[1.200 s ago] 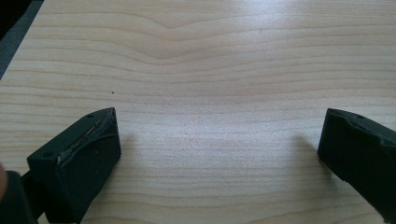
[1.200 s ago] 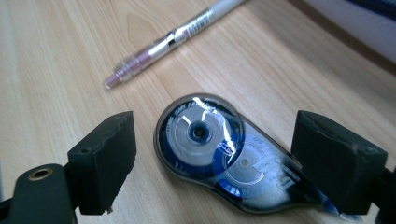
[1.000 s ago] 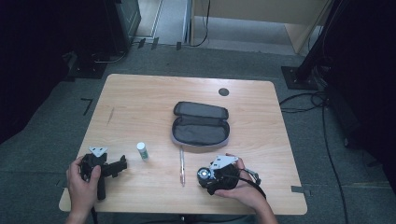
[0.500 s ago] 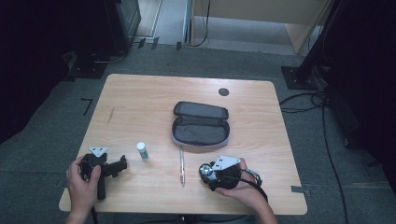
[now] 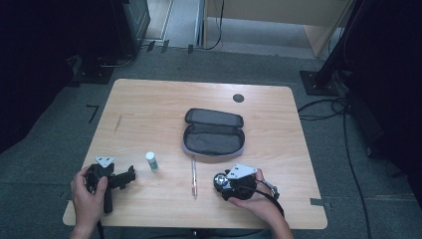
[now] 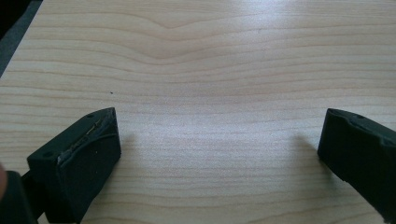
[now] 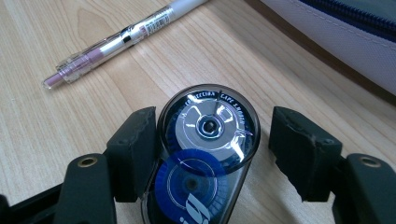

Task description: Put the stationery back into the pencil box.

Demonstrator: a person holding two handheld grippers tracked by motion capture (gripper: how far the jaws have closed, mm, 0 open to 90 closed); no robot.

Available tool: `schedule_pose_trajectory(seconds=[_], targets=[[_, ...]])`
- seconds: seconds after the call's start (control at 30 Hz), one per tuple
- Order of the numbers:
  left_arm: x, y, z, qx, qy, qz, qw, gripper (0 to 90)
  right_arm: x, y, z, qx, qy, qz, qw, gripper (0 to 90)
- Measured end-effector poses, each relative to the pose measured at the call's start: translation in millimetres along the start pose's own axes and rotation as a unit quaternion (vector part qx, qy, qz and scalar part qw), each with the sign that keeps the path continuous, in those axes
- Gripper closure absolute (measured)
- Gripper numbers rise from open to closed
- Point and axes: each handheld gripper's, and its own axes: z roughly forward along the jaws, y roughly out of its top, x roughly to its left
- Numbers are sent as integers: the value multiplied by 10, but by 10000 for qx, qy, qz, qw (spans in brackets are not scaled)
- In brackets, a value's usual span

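Two jaws of my right gripper (image 7: pixel 212 154) have just been closing around the correction tape dispenser (image 7: pixel 205 149), just below the pencil case (image 5: pixel 214 132); one pad touches, the other stands off. Next I judge: squeeze fully, then lift. My left gripper (image 6: pixel 217 154) rests wide apart, empty.

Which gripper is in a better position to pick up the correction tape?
Right. The right gripper already has the correction tape between its jaws, one pad touching. The left gripper sits far off, over bare table.
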Motion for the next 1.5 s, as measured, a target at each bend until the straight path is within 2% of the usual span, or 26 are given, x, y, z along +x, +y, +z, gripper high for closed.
schedule_pose_trajectory(seconds=[0.1, 0.17, 0.2, 0.4, 0.5, 0.6, 0.67, 0.73, 0.77, 1.07, 1.13, 1.17, 1.2, 1.23, 1.27, 1.3, 1.4, 1.47, 1.5], targets=[[0, 0, 0, 1, 0, 2, 10000, 0, -1, -5, -1, -17, -1, 3, 10000, 337], [0, 0, 0, 0, -1, -2, 10000, 0, -17, -6, -10, -35, -36, 50, 10000, 407], [0, 0, 0, 0, 0, 2, 10000, 0, -34, -7, -16, -46, -34, 110, 9999, 409], [1, 0, 1, -4, -1, 2, 10000, 0, -60, -5, -19, -30, 4, 68, 10000, 410], [0, 0, 0, 0, -2, 1, 10000, 0, -62, -18, -16, -85, -38, 57, 9999, 400], [1, 0, 0, -1, -2, 2, 10000, 0, -56, -29, -26, -25, -139, 136, 9998, 314], [0, 0, 0, 1, 0, 2, 10000, 0, -58, -43, -43, -13, -159, 151, 9998, 316], [1, 0, 0, 0, -2, 2, 10000, 0, -59, -52, -56, -21, -153, 151, 9998, 358], [0, 0, 0, 0, -1, 2, 10000, 0, -58, -55, -66, -32, -151, 145, 9998, 416], [1, 0, 1, -5, -1, 1, 10000, 0, -45, -16, -70, 84, -201, 212, 9995, 424], [1, 0, 1, -6, -3, 1, 10000, 0, -54, -12, -96, -6, -208, 322, 9993, 599], [1, 1, 0, 1, -2, 1, 10000, 0, -82, -9, -123, -60, -108, 460, 9989, 820], [1, 0, 1, -7, -4, -1, 10000, 0, -122, -6, -143, -136, -16, 649, 9978, 769], [1, 0, 1, -5, -4, 0, 10000, 0, -136, -4, -157, -168, -187, 641, 9976, 749], [1, 0, 0, -3, -4, 2, 10000, 0, -139, -3, -158, -144, -279, 583, 9978, 679], [1, 0, 1, -5, -4, 0, 10000, 0, -143, -2, -148, -103, -229, 592, 9979, 627], [1, 0, 1, -5, -4, 1, 10000, 0, -115, -3, -117, -49, -189, 600, 9980, 585], [1, 0, 1, -5, -4, 1, 10000, 0, -85, 26, -98, -158, -209, 599, 9979, 541], [1, 0, 0, -4, -2, 1, 10000, 0, -73, 57, -93, -268, -190, 676, 9972, 525]])
